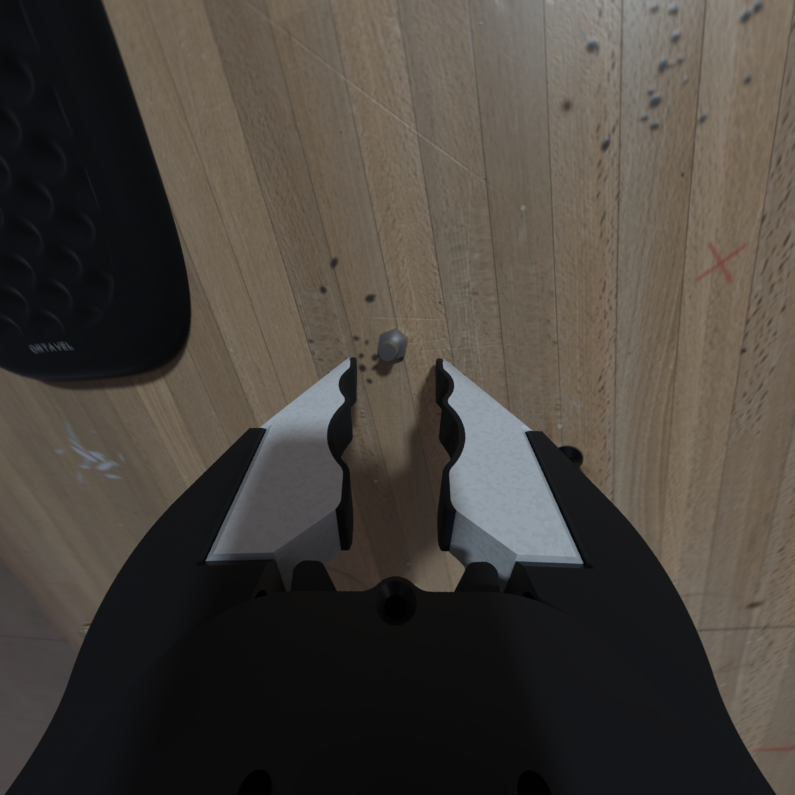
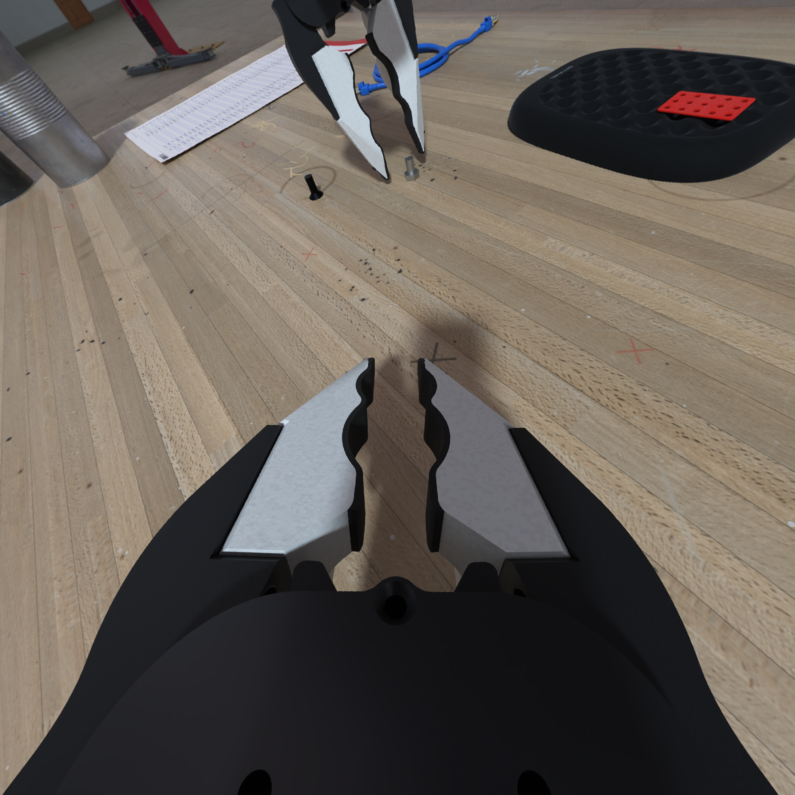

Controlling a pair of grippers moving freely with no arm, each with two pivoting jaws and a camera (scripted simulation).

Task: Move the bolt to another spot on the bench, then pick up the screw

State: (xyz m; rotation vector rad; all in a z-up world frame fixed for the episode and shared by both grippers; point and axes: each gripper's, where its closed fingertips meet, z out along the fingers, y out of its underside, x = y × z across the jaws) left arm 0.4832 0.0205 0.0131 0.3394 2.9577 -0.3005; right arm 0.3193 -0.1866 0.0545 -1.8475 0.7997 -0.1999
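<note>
At the bottom of the right wrist view, the right gripper [image 2: 395, 361] hangs over the pale wooden plank bench [image 2: 172, 344] with its jaws parted and nothing between them. Farther up the frame stand one short grey hex-head bolt [image 2: 410, 168], head down and shank up, and one small black countersunk screw [image 2: 313, 187], also head down, a little to the bolt's left. The left gripper [image 2: 404, 165] points down at the bolt, its jaws apart, one fingertip on either side; whether they touch it cannot be told. Beyond, at upper right, lies one black dimpled rubber mat [image 2: 602, 129] carrying one red perforated plate [image 2: 705, 104]. At upper centre are one coiled blue cable [image 2: 434, 58] and one long printed paper sheet [image 2: 223, 103]; at upper left, one grey threaded metal pipe [image 2: 38, 124] stands upright.

The left wrist view looks nearly straight down: the bolt [image 1: 391, 345] sits on the bench [image 1: 516, 215] just past the left gripper [image 1: 395, 365], whose open jaws hold nothing. Only this view shows the bolt end-on. The mat [image 1: 64, 193] fills its upper left; the plate, cable, paper and pipe appear only from the right wrist. The screw may be the dark nub at the left gripper's right edge, but that cannot be told.
</note>
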